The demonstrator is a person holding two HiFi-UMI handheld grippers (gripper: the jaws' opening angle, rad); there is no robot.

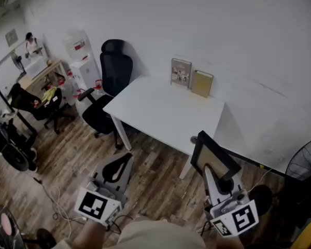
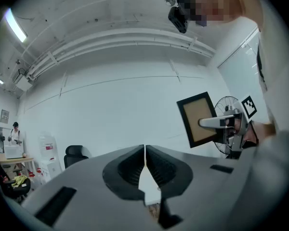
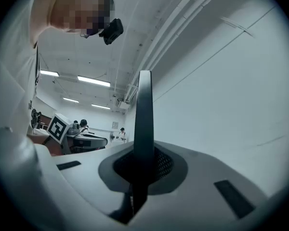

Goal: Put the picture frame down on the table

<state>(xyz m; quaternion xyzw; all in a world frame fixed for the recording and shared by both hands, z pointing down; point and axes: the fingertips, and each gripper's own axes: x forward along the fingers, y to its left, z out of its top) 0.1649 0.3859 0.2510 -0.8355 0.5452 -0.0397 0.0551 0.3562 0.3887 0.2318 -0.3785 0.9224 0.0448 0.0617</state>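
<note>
A black picture frame [image 1: 213, 157] with a tan backing is held upright in the air in front of the white table's [image 1: 166, 110] near right corner. My right gripper [image 1: 208, 169] is shut on its lower edge. The right gripper view shows the frame [image 3: 144, 119] edge-on, rising straight up between the jaws. In the left gripper view the frame [image 2: 201, 119] appears at the right with the right gripper's fingers [image 2: 216, 122] clamped on it. My left gripper [image 1: 125, 160] hovers low over the floor, left of the frame, shut with nothing in it [image 2: 145, 153].
Two other frames [image 1: 181, 72] [image 1: 202, 83] lean against the wall at the table's far edge. A black office chair [image 1: 111, 74] stands left of the table. A floor fan [image 1: 306, 162] is at the right, cables [image 1: 54, 198] lie on the wooden floor, and a water dispenser [image 1: 85, 66] is at the back left.
</note>
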